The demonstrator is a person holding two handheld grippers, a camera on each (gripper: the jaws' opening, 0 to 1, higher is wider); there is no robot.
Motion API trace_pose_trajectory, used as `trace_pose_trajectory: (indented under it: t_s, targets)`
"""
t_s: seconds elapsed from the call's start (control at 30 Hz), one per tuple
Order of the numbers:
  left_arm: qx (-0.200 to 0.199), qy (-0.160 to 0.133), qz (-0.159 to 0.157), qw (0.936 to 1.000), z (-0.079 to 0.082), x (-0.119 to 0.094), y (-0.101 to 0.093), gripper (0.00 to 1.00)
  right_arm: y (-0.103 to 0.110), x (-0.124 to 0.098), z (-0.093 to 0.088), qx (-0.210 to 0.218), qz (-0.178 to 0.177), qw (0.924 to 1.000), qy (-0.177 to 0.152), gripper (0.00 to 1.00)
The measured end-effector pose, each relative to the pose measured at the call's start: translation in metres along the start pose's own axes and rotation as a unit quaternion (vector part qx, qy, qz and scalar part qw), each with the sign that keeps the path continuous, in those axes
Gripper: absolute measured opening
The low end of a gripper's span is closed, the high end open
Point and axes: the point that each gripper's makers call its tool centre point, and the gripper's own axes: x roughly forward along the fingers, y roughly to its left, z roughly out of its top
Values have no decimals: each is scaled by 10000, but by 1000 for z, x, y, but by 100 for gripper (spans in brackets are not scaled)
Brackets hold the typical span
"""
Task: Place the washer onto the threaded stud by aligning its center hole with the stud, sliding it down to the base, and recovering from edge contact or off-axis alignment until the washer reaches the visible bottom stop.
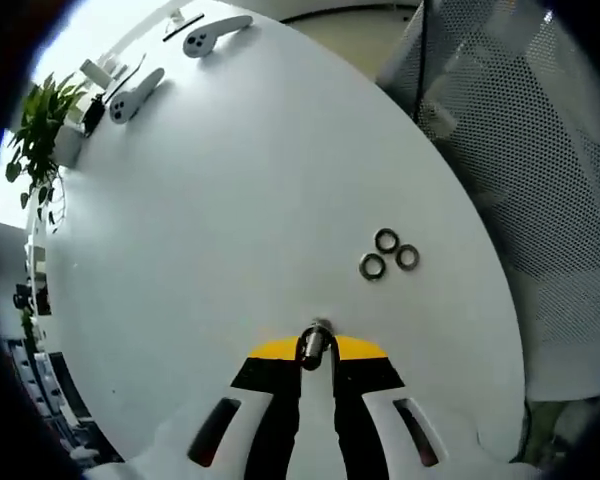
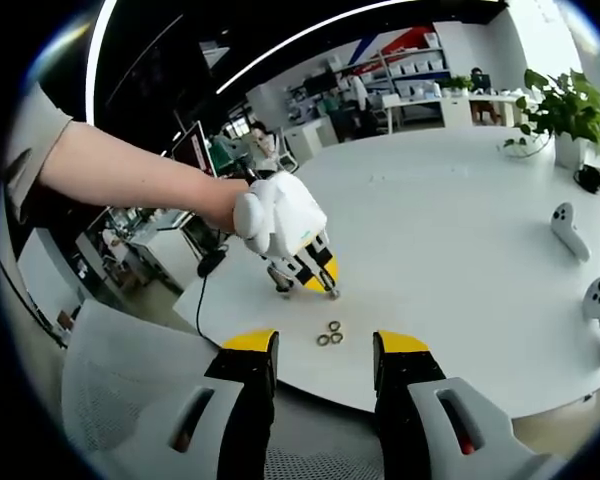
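In the left gripper view, the left tongs point(image 1: 317, 352) rise from six o'clock with their yellow-tipped jaws pressed together around the stud point(image 1: 315, 340), a short metal post whose rounded top pokes out between the tips. So these tongs are clamped on the stud, holding it over the white surface point(image 1: 230, 200). Three washers point(image 1: 388, 254) lie flat in a tight cluster at about two o'clock from the stud, near it but clearly apart, with bare surface between. Far off at eleven o'clock lie two white controllers point(image 1: 137, 95) and a potted plant point(image 1: 40, 130).

In the right gripper view, the right tongs point(image 2: 324, 362) come up from six o'clock with their jaws standing wide apart and nothing between them. The washers point(image 2: 330, 333) lie straight ahead at twelve o'clock, just beyond the tips and centred in the gap. Past them, at about eleven o'clock, the left tongs point(image 2: 318, 280) point down at the surface point(image 2: 460, 250), carried by a hand and bare forearm coming in from nine o'clock.

The coming move looks to turn on this line: washers nearest the right tongs, the stud just beyond them on almost the same heading. The right tongs are the better placed to pick one washer. Since the washers lie flat and bunched, separating one and getting an edge grip seems the tricky part.
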Motion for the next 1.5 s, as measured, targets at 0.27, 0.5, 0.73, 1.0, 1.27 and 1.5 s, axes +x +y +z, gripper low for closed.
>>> trace_pose_trajectory:
  t_s: [0.27,0.5,0.73,1.0,1.27,1.5]
  targets:
    - [-61,127,-157,9998,-6,11,-6,8,1,0,0,-11,13,10000,17,40]
    - [-241,104,-203,9994,-7,15,-7,9,1,1,-1,-21,17,10000,40,40]
    - [-566,-42,-200,9982,-5,13,-7,10,1,1,-1,-38,14,10000,52,40]
    - [-1003,-241,209,9944,-5,-5,2,16,3,2,-4,-131,41,9998,151,40]
    - [-1627,-770,810,9803,-3,-43,12,16,4,2,-5,-209,56,9996,176,40]
    - [-1866,-1145,1272,9674,-1,-74,10,17,6,2,-9,-366,85,9988,317,40]
